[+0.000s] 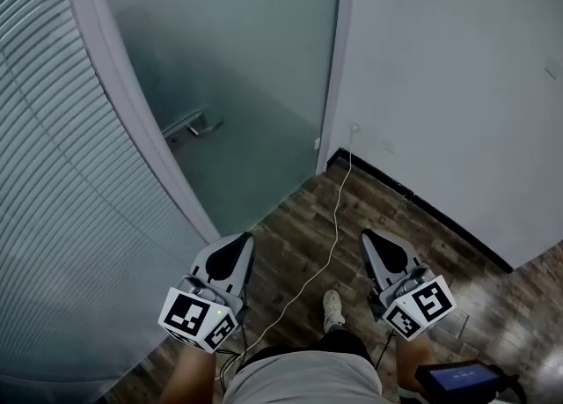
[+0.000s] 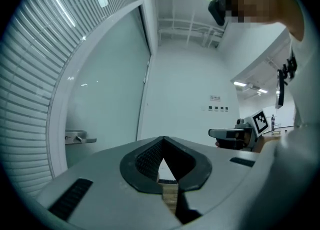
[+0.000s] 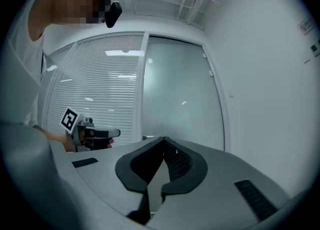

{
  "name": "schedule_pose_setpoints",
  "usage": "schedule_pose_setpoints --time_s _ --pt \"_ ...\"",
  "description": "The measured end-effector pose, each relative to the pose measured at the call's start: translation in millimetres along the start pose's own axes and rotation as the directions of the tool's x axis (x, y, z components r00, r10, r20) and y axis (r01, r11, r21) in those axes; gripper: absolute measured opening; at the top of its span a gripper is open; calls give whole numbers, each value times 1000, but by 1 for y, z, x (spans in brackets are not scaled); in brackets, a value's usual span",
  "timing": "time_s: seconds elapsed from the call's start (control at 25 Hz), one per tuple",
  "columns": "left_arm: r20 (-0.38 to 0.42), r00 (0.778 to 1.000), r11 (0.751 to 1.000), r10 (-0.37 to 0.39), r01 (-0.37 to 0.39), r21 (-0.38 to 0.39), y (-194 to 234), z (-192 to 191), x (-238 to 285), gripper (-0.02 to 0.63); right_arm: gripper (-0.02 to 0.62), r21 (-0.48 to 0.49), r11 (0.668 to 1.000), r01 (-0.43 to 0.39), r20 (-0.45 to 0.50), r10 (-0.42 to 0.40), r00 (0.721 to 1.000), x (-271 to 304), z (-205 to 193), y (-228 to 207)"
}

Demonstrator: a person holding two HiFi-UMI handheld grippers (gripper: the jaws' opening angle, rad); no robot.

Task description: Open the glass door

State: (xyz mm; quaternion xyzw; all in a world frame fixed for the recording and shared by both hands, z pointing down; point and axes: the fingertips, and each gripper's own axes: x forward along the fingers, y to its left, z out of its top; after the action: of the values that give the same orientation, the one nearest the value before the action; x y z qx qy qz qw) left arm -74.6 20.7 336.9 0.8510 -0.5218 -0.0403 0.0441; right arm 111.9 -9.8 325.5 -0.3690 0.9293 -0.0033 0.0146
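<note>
1. Left gripper (image 1: 242, 240): fingers pressed together, nothing between them.
2. Right gripper (image 1: 369, 237): fingers likewise together, empty.
3. Glass door (image 1: 246, 59): ahead, apart from both grippers; handle (image 1: 195, 126) near its left edge.

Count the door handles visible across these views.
1. A metal lever handle sits on the frosted glass door, near its edge by the slatted partition. Another on the far side may be hidden.
</note>
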Motion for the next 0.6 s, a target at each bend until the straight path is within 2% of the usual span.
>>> schedule_pose_setpoints --time_s 0.28,0.52,0.6 --pt "32 986 986 167 -166 -9 31 9 36 -2 0 9 989 -148 -1 148 989 64 4 -49" --pt "14 947 947 322 -321 -21 67 -2 95 -1 0 35 952 -305 -27 306 952 140 -11 -106" --pt "15 928 928 373 -373 -23 72 -1 106 -2 2 44 934 -355 -30 357 934 157 -13 -120"
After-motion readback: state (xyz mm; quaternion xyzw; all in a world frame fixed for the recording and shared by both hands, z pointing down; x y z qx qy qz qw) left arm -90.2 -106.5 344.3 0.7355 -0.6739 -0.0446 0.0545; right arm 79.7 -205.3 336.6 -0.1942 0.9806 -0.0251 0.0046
